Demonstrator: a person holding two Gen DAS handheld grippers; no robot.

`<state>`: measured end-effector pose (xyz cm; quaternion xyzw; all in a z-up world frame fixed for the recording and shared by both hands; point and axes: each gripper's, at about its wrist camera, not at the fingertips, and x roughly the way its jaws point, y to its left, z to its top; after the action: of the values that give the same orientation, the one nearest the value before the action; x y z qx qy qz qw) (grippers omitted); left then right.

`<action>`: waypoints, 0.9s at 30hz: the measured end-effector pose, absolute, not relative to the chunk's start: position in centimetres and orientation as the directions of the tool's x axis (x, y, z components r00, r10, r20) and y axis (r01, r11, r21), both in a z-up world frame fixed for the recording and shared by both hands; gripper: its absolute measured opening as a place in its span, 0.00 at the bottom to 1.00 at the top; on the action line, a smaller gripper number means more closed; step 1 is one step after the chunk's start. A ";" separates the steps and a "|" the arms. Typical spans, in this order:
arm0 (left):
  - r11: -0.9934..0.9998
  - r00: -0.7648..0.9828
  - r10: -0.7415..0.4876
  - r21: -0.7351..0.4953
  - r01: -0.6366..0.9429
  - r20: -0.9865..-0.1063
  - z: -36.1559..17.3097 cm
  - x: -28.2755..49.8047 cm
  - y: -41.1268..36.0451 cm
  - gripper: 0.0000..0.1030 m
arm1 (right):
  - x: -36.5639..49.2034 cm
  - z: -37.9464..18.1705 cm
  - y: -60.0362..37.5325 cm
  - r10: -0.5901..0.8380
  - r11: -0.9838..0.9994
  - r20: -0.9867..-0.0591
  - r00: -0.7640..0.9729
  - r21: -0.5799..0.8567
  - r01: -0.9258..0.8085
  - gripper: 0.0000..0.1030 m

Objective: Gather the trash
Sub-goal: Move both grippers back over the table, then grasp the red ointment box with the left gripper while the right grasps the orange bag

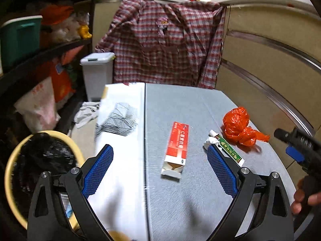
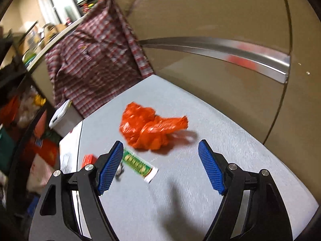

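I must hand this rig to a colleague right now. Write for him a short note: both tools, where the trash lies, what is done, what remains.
Left tool: open, empty, above the grey table, aimed near the red carton.
Right tool: open, empty, pointing at the orange bag.
Trash on the table: red carton with one end torn open, green tube with a white paper scrap at its cap end, crumpled orange plastic bag beyond the tube.
Bin: yellow-rimmed basket with black liner, on the floor left of the table.
Done: nothing gripped at this moment.
Left: all four pieces into the basket.
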<state>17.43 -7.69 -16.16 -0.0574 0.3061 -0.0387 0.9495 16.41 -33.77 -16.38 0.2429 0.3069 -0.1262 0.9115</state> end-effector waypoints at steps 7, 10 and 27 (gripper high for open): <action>0.997 0.805 -0.061 -0.082 0.015 -0.591 -19.2 20.3 -8.7 0.89 | 20.3 -18.3 -35.5 -0.097 0.843 -0.611 0.786 0.369 0.391 0.74; 0.993 0.790 -0.087 -0.121 0.017 -0.607 -19.3 21.6 -8.4 0.89 | 21.9 -19.2 -35.9 -0.096 0.838 -0.620 0.778 0.372 0.400 0.74; 0.981 0.682 -0.178 -0.184 0.064 -0.709 -21.5 25.3 -9.1 0.86 | 24.5 -21.4 -36.4 -0.081 0.863 -0.615 0.785 0.350 0.363 0.50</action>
<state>25.32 -9.14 -21.52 -0.0724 0.3932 -0.0661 0.9142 24.49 -36.39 -21.37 0.2317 0.3048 -0.1212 0.9158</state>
